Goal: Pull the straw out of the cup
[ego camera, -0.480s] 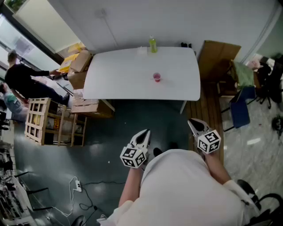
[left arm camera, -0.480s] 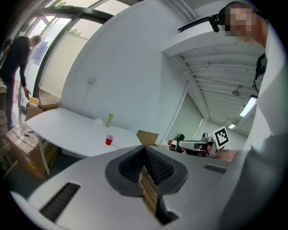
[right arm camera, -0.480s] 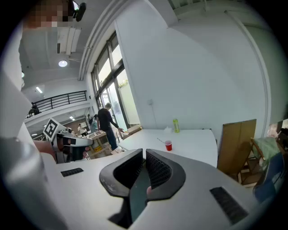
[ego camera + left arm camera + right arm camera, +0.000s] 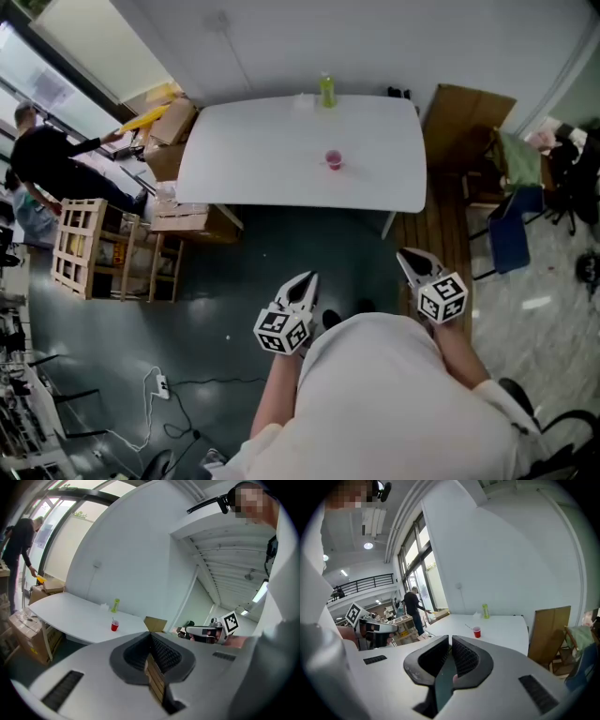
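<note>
A small red cup stands on the white table, right of its middle. In the right gripper view the cup has a thin straw leaning out to the left. The left gripper view shows the same cup, far off. Both grippers are held close to the person's body, well short of the table. My left gripper has its jaws shut with nothing between them. Likewise, my right gripper is shut and holds nothing.
A green bottle stands at the table's far edge. Cardboard boxes and a wooden crate sit left of the table, where a person is bending. A brown board and a blue chair are to the right.
The person at the left has lifted a yellow object over the boxes. Both grippers stay where they were.
</note>
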Action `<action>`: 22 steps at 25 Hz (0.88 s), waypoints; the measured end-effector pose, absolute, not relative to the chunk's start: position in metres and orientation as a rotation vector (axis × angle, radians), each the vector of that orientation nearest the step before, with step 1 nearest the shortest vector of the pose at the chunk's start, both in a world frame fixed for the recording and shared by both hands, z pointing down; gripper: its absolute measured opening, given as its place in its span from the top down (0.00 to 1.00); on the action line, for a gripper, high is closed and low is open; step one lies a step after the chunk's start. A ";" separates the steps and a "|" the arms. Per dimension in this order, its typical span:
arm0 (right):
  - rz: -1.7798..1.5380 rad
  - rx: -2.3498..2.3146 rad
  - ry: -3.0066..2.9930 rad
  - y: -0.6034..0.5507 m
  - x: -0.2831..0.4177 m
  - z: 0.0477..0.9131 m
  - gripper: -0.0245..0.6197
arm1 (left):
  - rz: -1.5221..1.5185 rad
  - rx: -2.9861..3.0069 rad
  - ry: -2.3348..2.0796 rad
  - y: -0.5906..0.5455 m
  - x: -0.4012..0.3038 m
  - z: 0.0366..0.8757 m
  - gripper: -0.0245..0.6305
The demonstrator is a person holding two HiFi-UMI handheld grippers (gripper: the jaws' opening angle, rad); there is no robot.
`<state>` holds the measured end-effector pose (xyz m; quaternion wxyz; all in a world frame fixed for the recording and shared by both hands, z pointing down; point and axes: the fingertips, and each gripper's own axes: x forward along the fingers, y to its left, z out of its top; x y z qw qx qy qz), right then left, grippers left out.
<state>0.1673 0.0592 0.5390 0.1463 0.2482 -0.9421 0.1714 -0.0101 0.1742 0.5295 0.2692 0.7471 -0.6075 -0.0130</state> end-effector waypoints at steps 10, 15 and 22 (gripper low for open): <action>0.437 0.609 -2.717 0.055 0.163 0.544 0.89 | -0.036 1.970 -1.687 0.170 0.000 0.534 0.96; 0.432 0.578 -2.722 0.047 0.170 0.546 0.89 | -0.043 1.951 -1.720 0.168 0.007 0.533 0.96; 0.450 0.551 -2.708 0.038 0.185 0.555 0.89 | -0.052 1.935 -1.749 0.160 0.021 0.534 0.96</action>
